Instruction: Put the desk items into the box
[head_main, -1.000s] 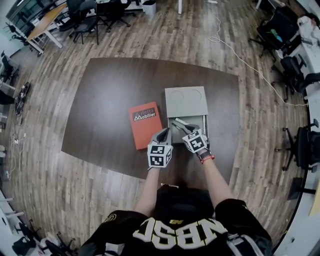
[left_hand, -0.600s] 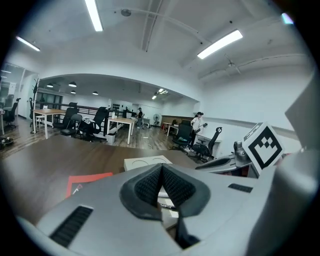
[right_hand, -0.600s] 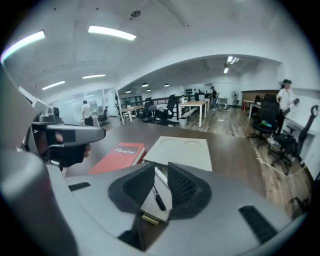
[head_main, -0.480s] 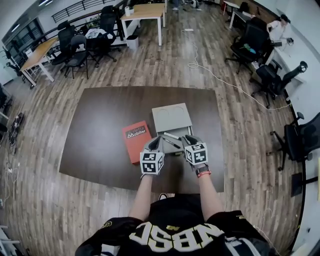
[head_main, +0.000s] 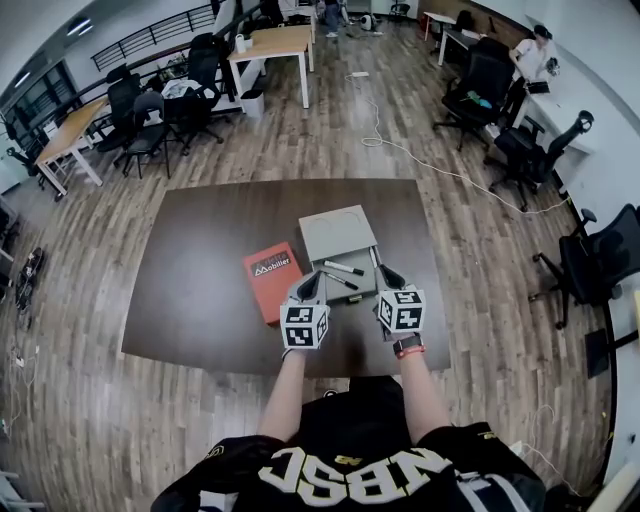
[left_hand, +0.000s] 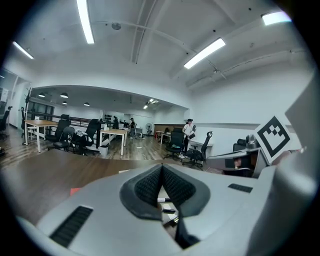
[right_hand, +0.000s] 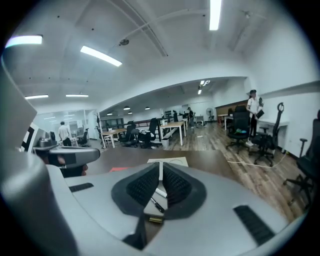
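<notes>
A grey box (head_main: 362, 291) lies on the dark table (head_main: 210, 270) with its lid (head_main: 338, 232) folded back away from me. Inside the tray lie a white marker (head_main: 343, 268) and a black pen (head_main: 338, 281). An orange book (head_main: 270, 280) lies on the table just left of the box. My left gripper (head_main: 308, 285) hangs at the tray's near left corner, shut and empty. At the near right corner my right gripper (head_main: 388, 277) has its jaws closing to a thin slit with nothing between them. In the right gripper view the marker (right_hand: 159, 192) and pen (right_hand: 156, 204) show below the pads.
The table's near edge (head_main: 300, 368) runs just behind both grippers, close to my body. Office chairs (head_main: 480, 85) and wooden desks (head_main: 270, 45) stand around the table on the plank floor, where a white cable (head_main: 420, 150) trails. People stand far off by the desks.
My right gripper has drawn back from over the tray to its near right corner. The left gripper stays near the left corner. The head view has tilted up, showing more room.
</notes>
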